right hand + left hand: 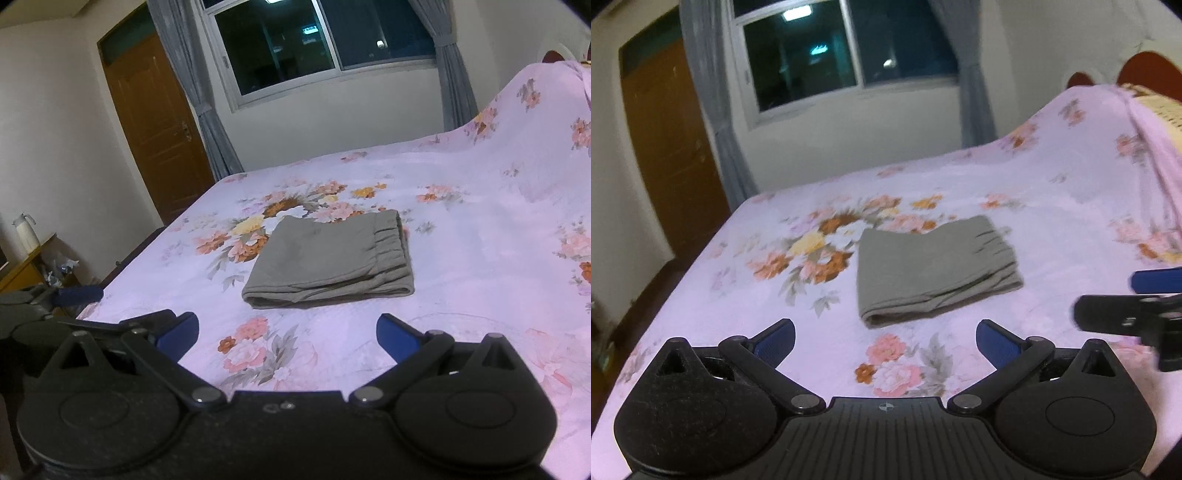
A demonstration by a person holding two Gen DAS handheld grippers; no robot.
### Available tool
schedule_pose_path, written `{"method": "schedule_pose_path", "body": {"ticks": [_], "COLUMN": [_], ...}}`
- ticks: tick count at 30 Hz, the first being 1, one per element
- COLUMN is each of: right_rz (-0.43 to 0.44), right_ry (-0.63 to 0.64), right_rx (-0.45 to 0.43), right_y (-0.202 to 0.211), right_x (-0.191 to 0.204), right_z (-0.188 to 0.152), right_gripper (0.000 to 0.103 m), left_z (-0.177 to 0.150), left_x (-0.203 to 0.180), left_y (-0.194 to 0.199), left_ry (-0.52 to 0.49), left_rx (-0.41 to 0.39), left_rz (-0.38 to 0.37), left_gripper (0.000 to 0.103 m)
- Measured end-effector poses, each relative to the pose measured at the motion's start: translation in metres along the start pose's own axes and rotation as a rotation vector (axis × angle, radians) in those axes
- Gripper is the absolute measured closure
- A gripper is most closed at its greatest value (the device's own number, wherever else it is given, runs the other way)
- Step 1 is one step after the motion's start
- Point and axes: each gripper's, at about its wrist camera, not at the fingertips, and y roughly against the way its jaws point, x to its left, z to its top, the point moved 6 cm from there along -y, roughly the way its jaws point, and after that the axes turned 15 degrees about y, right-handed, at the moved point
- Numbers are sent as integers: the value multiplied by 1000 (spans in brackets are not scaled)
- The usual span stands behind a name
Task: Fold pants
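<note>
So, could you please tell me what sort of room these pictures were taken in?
Most likely a home bedroom: a bed under a pink floral sheet, a grey-curtained window, and a brown wooden door. Folded grey-green pants lie on the bed.

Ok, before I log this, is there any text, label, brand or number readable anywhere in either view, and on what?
None readable.
Folded grey pants: no tag or print shows.
Floral bedsheet: flowers only.
Left hand-held gripper body: a small round crosshair mark, no letters.
Lit sign outside the window: too small and blurred to read.
</note>
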Motion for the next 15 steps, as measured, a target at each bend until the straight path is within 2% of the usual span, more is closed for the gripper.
{"method": "schedule_pose_path", "body": {"ticks": [3, 7, 15], "right_rz": [-11, -27, -88], "right_ry": [3, 8, 44], "right_rx": [-4, -27, -71], "right_y": [6, 18, 36], "right_x": [4, 10, 16], "right_z": [-3, -5, -2], "right_gripper": [0, 0, 0], "left_z": [2, 1, -4], "left_x": [-2, 0, -1], "left_y": [16, 27, 25], "left_ry": [33, 92, 143], "left_rx": [-13, -33, 14], "left_rz": [-65, -90, -107], "left_gripper": [0, 0, 0]}}
